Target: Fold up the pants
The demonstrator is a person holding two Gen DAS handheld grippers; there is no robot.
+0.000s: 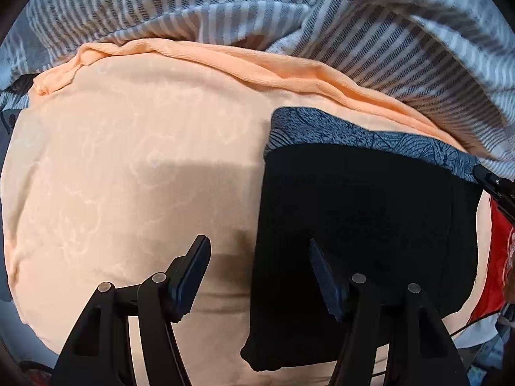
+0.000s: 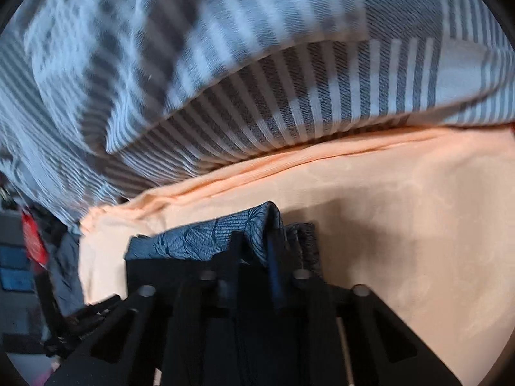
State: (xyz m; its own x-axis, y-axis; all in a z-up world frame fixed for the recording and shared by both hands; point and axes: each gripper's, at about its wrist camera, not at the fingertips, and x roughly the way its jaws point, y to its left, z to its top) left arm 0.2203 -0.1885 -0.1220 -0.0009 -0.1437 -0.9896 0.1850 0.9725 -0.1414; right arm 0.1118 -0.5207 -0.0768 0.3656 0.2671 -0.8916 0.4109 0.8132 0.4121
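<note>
Black pants (image 1: 357,234) lie folded into a compact block on a peach sheet (image 1: 128,160), toward the right of the left wrist view, with a blue leaf-patterned lining or waistband (image 1: 354,132) showing along their far edge. A striped blanket (image 1: 225,9) is bunched up beyond the sheet, so this looks like a bed with a patch smoothed flat to fold on.

The left gripper (image 1: 257,273) hovers over the near left edge of the pants with its fingers (image 1: 190,276) spread wide and nothing between them; one finger sits over bare sheet and the other over black cloth. It seems poised either to press the fold flat or to take that edge.

The right gripper (image 2: 254,257) is at the far right corner of the pants; in the left view only its tip shows there. In its own view the fingers (image 2: 276,273) are closed together, pinching the blue patterned edge (image 2: 209,238), which rises into a small peak between them. Holding that corner up keeps the layers together and lets the far edge be carried over or tugged straight. The fold looks well along, probably in its last squaring up.

Some red fabric (image 1: 495,251) lies off the right edge of the sheet.
</note>
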